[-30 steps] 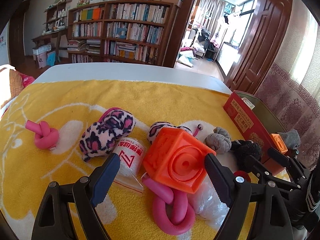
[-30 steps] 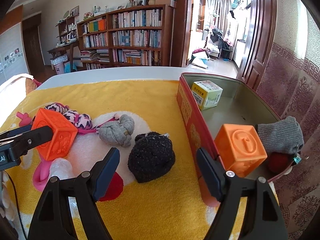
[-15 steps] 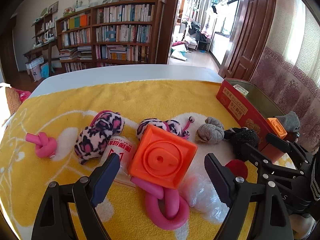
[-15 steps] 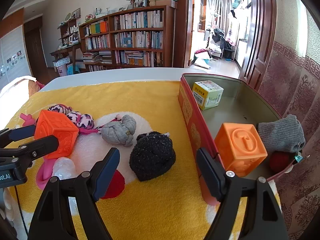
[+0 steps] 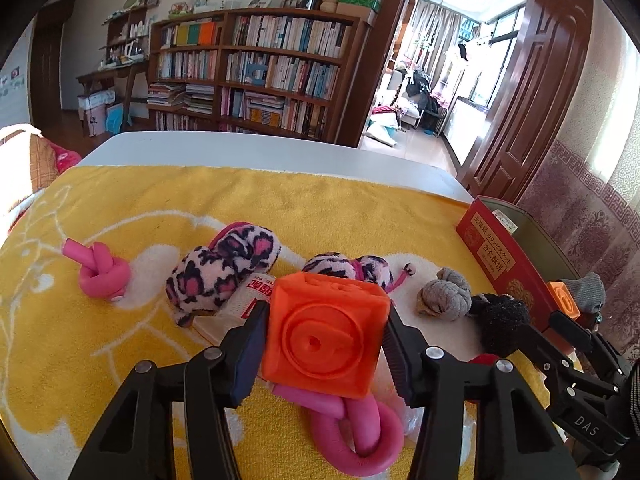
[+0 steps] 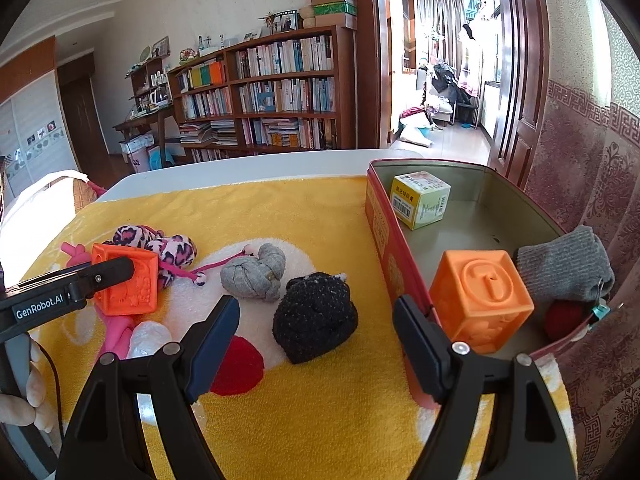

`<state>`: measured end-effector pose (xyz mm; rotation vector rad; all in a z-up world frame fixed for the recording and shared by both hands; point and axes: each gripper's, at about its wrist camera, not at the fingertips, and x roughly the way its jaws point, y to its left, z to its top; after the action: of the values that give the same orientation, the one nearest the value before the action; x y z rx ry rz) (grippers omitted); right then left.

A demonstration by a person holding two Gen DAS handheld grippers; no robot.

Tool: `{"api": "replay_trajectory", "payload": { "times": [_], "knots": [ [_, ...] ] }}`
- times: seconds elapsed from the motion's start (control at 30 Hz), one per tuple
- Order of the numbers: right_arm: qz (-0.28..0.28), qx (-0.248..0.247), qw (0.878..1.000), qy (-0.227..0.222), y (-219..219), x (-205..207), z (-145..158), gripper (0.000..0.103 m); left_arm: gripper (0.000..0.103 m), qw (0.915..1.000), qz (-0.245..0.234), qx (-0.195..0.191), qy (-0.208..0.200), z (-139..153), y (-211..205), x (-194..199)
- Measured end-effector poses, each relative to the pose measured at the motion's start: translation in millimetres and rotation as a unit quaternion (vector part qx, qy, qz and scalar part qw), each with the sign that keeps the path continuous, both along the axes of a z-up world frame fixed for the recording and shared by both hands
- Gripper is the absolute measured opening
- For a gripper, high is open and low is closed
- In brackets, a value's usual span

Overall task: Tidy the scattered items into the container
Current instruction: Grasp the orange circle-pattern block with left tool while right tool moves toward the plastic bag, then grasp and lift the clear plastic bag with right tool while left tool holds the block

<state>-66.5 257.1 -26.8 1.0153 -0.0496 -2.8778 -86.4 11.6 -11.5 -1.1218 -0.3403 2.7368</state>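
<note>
An orange embossed cube (image 5: 324, 340) sits between the jaws of my left gripper (image 5: 325, 316); the jaws are closing and both pads press on its sides. The same cube (image 6: 124, 284) shows at the left in the right wrist view. My right gripper (image 6: 316, 308) is open, low over a black sock ball (image 6: 314, 316), with nothing between its pads. The red tin (image 6: 380, 240) stands at the right. It holds a yellow-green box (image 6: 420, 200), a second orange cube (image 6: 480, 296), a grey sock (image 6: 564, 268) and a red ball (image 6: 566, 318).
On the yellow towel (image 5: 280, 200) lie a grey sock ball (image 6: 254, 272), two leopard plush pieces (image 5: 224, 268), a pink knot (image 5: 102, 274), a pink knotted tube (image 5: 360, 432) under the cube, a printed packet (image 5: 256, 296) and a clear plastic bag (image 6: 150, 336). A patterned curtain hangs right of the tin.
The left jaws, wide apart half a second ago, have come in onto the orange cube's sides. The right gripper has stayed over the black sock ball.
</note>
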Motion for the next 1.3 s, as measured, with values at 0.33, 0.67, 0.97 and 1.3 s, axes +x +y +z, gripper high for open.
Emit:
{"api": "replay_trajectory", "payload": {
  "times": [0.33, 0.67, 0.97, 1.3],
  "knots": [
    [0.043, -0.061, 0.997, -0.038, -3, -2, -4, 0.082, 0.054, 0.9941, 0.08, 0.074, 0.007, 11, -59, 2],
    [0.155, -0.069, 0.986, -0.005, -44, 27, 9, 0.082, 0.054, 0.9936, 0.08, 0.077, 0.017, 20, -54, 12],
    [0.198, -0.046, 0.975, -0.095, -69, 14, -23, 0.047, 0.054, 0.9929, 0.069, 0.092, 0.032, 32, -51, 20],
    [0.179, -0.052, 0.977, -0.101, -61, 15, -21, 0.03, 0.054, 0.9938, 0.052, 0.092, 0.034, 35, -39, 23]
  ]
}}
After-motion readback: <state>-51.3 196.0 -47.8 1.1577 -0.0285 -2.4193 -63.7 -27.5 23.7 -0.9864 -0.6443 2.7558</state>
